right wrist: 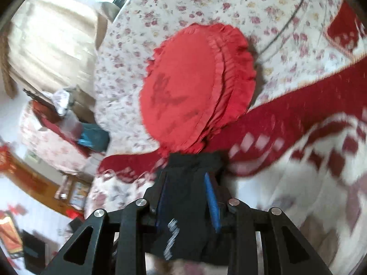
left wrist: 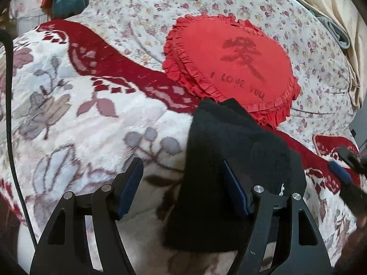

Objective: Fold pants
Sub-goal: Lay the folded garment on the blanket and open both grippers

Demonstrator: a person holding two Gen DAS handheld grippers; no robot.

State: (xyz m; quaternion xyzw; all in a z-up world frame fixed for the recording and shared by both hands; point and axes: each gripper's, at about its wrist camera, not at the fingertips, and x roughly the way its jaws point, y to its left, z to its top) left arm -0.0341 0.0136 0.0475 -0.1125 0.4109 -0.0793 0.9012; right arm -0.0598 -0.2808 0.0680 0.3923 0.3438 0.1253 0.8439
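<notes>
One pair of black pants (left wrist: 231, 174), one red heart-shaped pillow (left wrist: 229, 66) and one floral blanket (left wrist: 68, 105) lie on the flower-print bedspread (left wrist: 137, 11). The left gripper (left wrist: 181, 183) stands wide open, the pants draped over its right finger (left wrist: 234, 190), the other finger bare. The right gripper (right wrist: 187, 197) is clamped on bunched black pants fabric between its blue pads (right wrist: 212, 201), just below the pillow.

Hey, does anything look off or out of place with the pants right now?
The black pants lie bunched, not flat, on the blanket, their top edge overlapping the red heart pillow. Open left gripper straddles one edge.
</notes>
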